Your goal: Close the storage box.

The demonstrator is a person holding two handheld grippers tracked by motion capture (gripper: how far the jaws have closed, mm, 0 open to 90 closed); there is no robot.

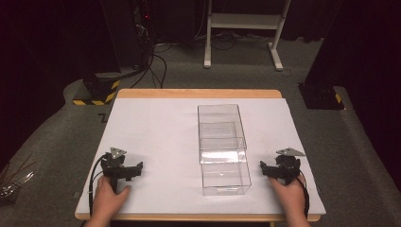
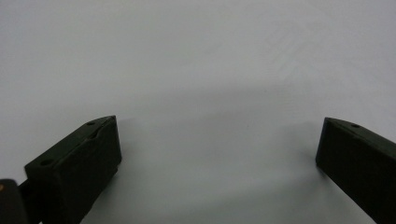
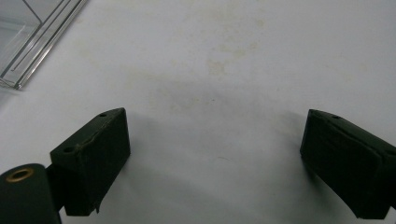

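White sheeting covers the table (image 1: 156, 123); no writing can be read on anything here. The left gripper (image 1: 122, 169) rests near the front edge, jaws spread wide on nothing. At centre stands a clear plastic box (image 1: 222, 149), long and seemingly split into compartments, though reflections blur this. Just beside its right stands the right gripper (image 1: 282, 169), jaws likewise wide and empty.

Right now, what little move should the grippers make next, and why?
Probably the right gripper should slide toward the clear box. That box stands in the middle of the white mat, closer to that gripper than to the left gripper. Both grippers rest near the table's front edge with jaws open and nothing between them, so a reach likely comes first.
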